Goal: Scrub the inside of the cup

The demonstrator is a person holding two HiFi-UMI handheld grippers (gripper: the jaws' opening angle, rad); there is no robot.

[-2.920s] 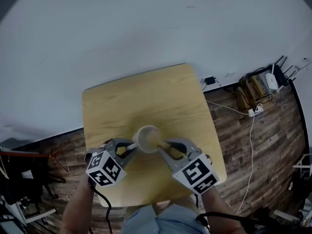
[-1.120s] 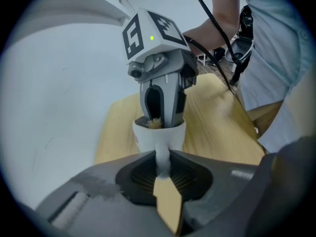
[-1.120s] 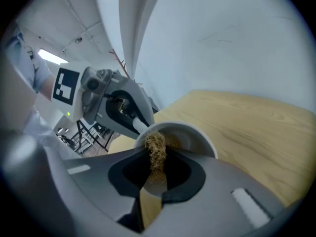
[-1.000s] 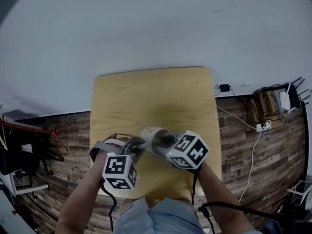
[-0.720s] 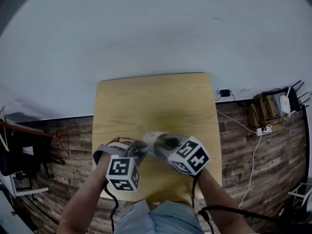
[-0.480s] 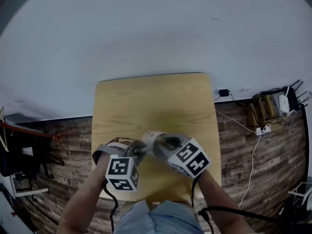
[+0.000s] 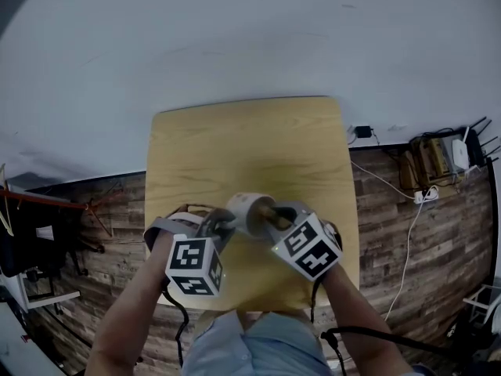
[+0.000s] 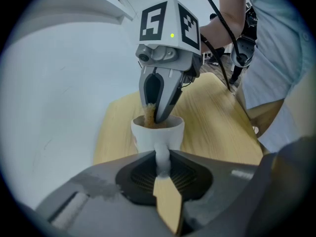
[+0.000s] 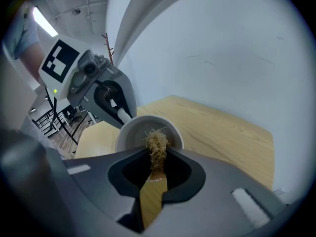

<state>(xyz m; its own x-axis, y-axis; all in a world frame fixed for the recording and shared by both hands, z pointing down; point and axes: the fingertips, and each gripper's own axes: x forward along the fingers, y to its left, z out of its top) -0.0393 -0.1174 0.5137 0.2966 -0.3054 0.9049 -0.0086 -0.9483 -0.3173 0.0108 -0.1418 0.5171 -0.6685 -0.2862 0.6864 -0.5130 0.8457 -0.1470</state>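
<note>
My left forearm (image 7: 129,312) and right forearm (image 7: 356,319) both reach out over the near edge of the tabletop (image 7: 250,143), one gripper in each hand. The two tools angle down and inward, so their tips almost meet in front of me. My left gripper (image 7: 221,225) points steeply down. My right gripper (image 7: 275,214) comes in from the right on a shallower slant.

By count I have two grippers, one cup (image 8: 158,135), one brush (image 9: 158,147) and one tabletop.

The white cup is just ahead of my left jaws, which pinch its handle (image 8: 162,158). The thin white loop stands between the two pads, and the cup's body lies beyond their tips. The cup's mouth is turned toward my right gripper. My right jaws are pressed onto the brush's flat tan stem (image 9: 152,199), and the frayed straw-coloured bristles stick out past their tips. In the right gripper view the tuft lies over the near rim, against the pale inner wall. In the left gripper view the bristles and the right jaw tips dip into the cup's mouth from above.

The cup is between the two grippers, over the near half of the light wooden tabletop and close to its middle line. I cannot tell whether its base touches the wood. Past the far edge there is a plain white wall (image 7: 250,37).
</note>
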